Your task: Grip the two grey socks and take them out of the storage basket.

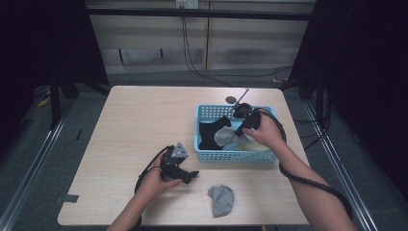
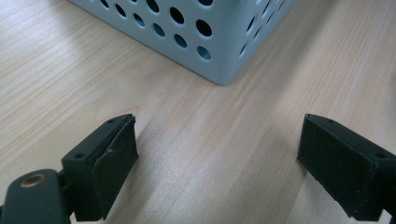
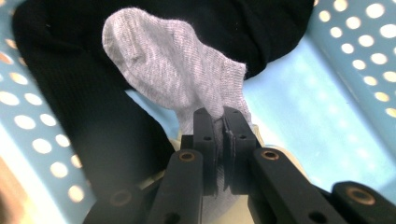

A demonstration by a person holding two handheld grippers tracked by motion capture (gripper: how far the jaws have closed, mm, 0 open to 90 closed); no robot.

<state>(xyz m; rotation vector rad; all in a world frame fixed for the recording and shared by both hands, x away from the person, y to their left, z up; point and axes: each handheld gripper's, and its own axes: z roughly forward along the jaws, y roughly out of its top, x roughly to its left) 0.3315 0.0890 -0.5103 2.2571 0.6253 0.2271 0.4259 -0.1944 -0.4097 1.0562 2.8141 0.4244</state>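
I see the table [image 1: 144, 120] across the middle of the high view, pale wood, with dark floor around it. Right of centre on it sits the basket [image 1: 231, 155], light blue with round holes in its walls; its corner [image 2: 224, 70] also shows at the top of the left gripper view, standing on the wood.

Inside the basket, at its left in the high view, lies a black cloth [image 1: 209, 134]. In the right gripper view the same black cloth [image 3: 70, 107] runs down the left side and across the top of the frame, over the blue floor.

My right gripper [image 1: 240, 129] is down inside the basket, just right of centre in the high view. Its jaws are pinched tight on a grey sock [image 3: 173, 70], gripping it by the cuff edge at lower centre of the right gripper view, and the sock's body spreads up toward the upper left, lying against the black cloth. In the high view that grey sock [image 1: 222, 136] shows inside the basket beside the black cloth.

My left gripper [image 1: 191, 176] is lower centre in the high view, near the basket's front wall. Its jaws stand wide apart (bare wood between them), holding nothing.

A second sock [image 1: 221, 199], also grey, lies crumpled on the table at the bottom centre of the high view, below the basket and right of the left gripper.
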